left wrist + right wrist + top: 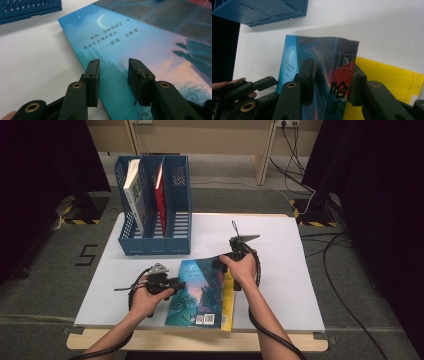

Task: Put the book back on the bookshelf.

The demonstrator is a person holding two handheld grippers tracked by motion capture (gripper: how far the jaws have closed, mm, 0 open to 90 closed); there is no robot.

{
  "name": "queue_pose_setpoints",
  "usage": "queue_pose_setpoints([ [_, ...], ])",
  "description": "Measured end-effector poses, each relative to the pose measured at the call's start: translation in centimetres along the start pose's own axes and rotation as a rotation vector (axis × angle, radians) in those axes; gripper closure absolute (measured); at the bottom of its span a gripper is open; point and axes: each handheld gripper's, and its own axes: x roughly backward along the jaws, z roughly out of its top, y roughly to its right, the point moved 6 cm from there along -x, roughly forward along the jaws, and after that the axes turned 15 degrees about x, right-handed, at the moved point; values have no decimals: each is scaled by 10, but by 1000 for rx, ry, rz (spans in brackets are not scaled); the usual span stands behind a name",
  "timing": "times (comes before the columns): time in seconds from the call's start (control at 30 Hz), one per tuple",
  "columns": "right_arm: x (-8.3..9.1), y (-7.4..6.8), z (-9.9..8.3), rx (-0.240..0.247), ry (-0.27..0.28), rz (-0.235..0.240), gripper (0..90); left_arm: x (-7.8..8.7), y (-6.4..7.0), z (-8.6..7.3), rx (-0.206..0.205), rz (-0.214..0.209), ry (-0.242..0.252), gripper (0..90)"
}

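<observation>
Two grippers work at one white table (300, 285). Counted up, there are four books: a blue book (197, 292) and a yellow book (228, 300) near the grippers, and two more, a white and green book (134, 195) and a red book (160, 192), standing in the blue file rack (172, 227), which has three slots and sits beyond both tools, to their left.

The left gripper (175, 282) lies just beside the blue book's left edge. In the left gripper view its jaws stand spread with a clear gap, straddling that edge of the cover: one jaw is over the white table, the other over the cover, and nothing is pinched between them.

The right gripper (220, 265) is at the book's far right corner. In the right gripper view its jaws sit on either side of the spine (342, 75), which is lifted toward the camera; whether the pads press it or merely flank it cannot be told, since the contact is hidden behind the jaws themselves.

The yellow book lies under the blue one, just right of the right gripper's jaws; most of it is covered and its title is hidden. The blue book's lower part is cut off in both gripper views. The left gripper (244, 92) also shows at the lower left of the right gripper view.
</observation>
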Motion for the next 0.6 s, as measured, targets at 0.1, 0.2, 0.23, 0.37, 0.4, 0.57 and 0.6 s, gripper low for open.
queue_pose_setpoints([
  [0.1, 1, 0, 0, -4, 1, 4, 660, 0, 0, 0, 1, 4, -1, 599],
  [0.2, 4, -1, 0, -21, 19, 37, 710, 0, -3, 1, 11, 5, -3, 576],
  [0.23, 5, -2, 0, -27, 22, 46, 720, 0, -3, 1, 16, 5, -3, 564],
  [0.37, 9, -5, -1, -23, 29, 42, 728, 0, -5, 3, 22, 11, 2, 509],
  [0.4, 10, -6, 0, -21, 32, 41, 728, 0, -6, 3, 22, 15, 3, 497],
  [0.57, 12, -7, -1, -21, 38, 43, 730, 2, -6, 4, 20, 17, 10, 464],
  [0.6, 12, -7, -1, -25, 37, 44, 730, 2, -6, 4, 20, 16, 10, 461],
])
